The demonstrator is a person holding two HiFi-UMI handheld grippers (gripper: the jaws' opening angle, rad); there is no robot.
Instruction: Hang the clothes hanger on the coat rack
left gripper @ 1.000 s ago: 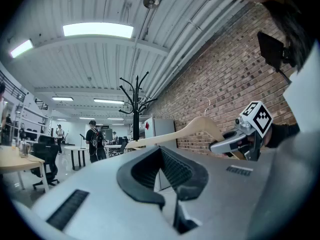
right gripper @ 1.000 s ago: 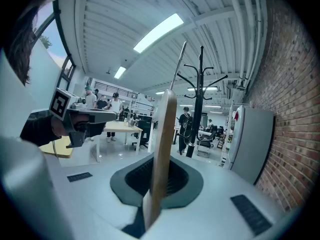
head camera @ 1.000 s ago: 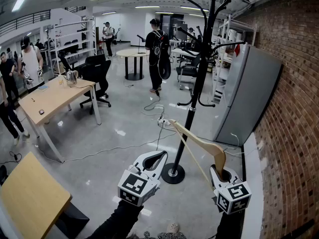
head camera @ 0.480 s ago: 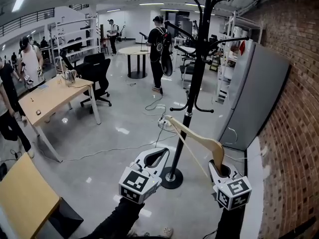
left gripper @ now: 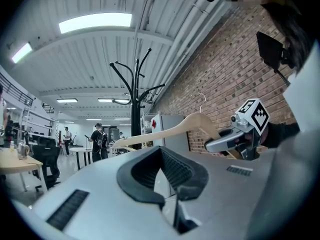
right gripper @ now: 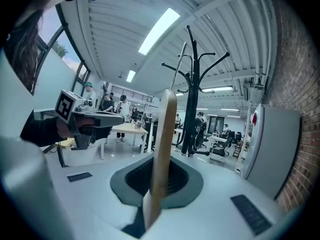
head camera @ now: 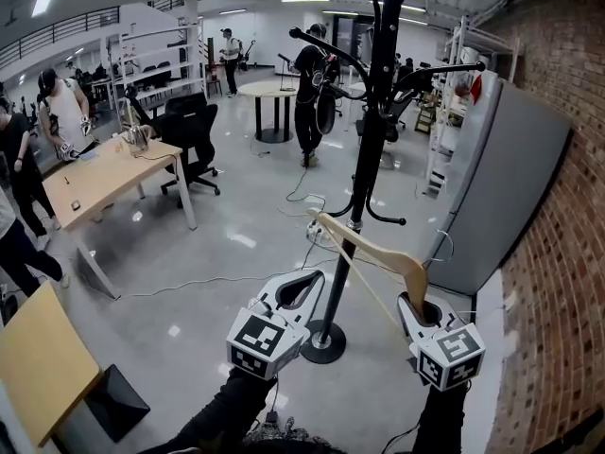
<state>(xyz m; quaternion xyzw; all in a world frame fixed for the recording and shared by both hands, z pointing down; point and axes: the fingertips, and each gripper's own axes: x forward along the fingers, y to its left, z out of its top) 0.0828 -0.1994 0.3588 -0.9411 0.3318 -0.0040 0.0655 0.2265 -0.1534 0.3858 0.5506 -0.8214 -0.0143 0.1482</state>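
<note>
- The right gripper (head camera: 416,303) is clamped tight on the clothes hanger (head camera: 364,249), biting the near arm of the wood just below the crown.
- The left gripper (head camera: 304,282) is closed on nothing and rides alongside, spare.
- The key relation: the coat rack (head camera: 371,130) stands dead ahead, between the two grippers and a touch left of the right one. The right hand is the one that counts.
- The hanger's long axis runs from the right gripper up and away toward the pole, with its far tip just beside it.
- The wire hook (left gripper: 201,100) stands up off the crown, on the side away from the pole. My read: it has to swing round and rise over a peg.
- The lower pegs (head camera: 386,218) look the nearer target, while the upper arms (head camera: 326,47) sit well above.
- Room is tight on the right, with a grey cabinet (head camera: 501,187) and a brick wall (head camera: 567,253) close by. The floor (head camera: 217,282) lies open to the left.
</note>
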